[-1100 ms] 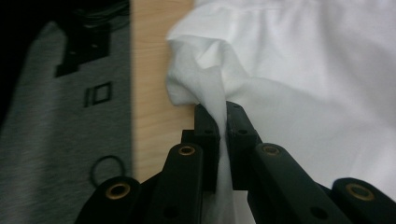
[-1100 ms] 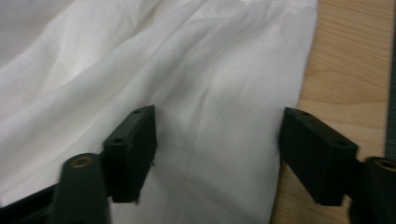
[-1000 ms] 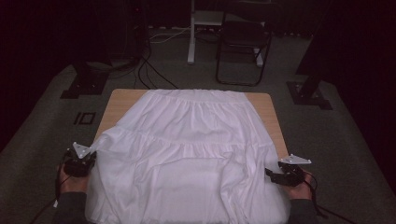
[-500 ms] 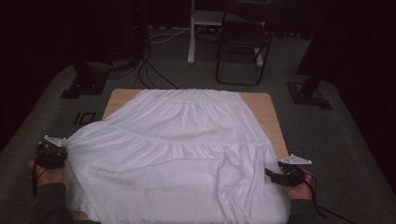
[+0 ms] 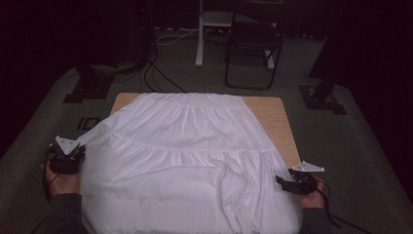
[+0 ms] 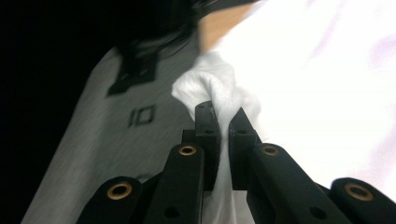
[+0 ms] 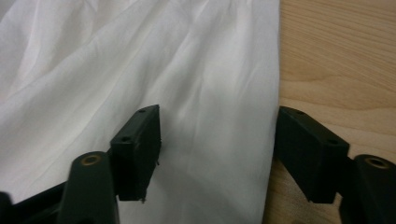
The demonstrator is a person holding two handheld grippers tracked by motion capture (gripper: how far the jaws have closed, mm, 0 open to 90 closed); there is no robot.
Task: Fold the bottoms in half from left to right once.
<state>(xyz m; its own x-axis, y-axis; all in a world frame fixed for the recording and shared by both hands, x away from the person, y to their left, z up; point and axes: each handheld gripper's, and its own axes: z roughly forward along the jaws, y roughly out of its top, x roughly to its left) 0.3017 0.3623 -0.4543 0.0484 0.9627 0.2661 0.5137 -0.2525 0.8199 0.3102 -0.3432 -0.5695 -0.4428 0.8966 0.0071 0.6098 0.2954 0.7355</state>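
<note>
Room: dark, grey carpet (image 5: 341,146) all round; a chair (image 5: 253,44) and a white post (image 5: 199,34) stand at 12 o'clock beyond the table, black cables (image 5: 156,73) trail on the floor at 11 o'clock
Table: wooden top (image 5: 277,122), bare only along its 3 o'clock edge and at the 11 o'clock corner
Skirt: white skirt (image 5: 185,156) spread over nearly the whole top, waistband at 12 o'clock, hem hanging off the near edge at 6 o'clock; its 9 o'clock side is lifted off the table edge and drawn out toward the left gripper
Left gripper: left gripper (image 5: 65,158) at 8 o'clock, off the table's side over the carpet, held in the person's hand (image 5: 63,183); in the left gripper view (image 6: 227,126) the jaws are clamped tight on a bunched fold of skirt (image 6: 219,88), which bulges above the tips
Right gripper: right gripper (image 5: 294,183) at 4 o'clock by the skirt's side edge, low at the table; in the right gripper view (image 7: 217,149) the jaws stand wide apart and have just been closing a little, one over the skirt (image 7: 140,70), the other over bare wood (image 7: 336,56), with the skirt's edge lying between them and neither pad pressing it
Folds: soft creases run from 6 o'clock toward the right gripper; two gathered seams cross the skirt from 9 to 3 o'clock
</note>
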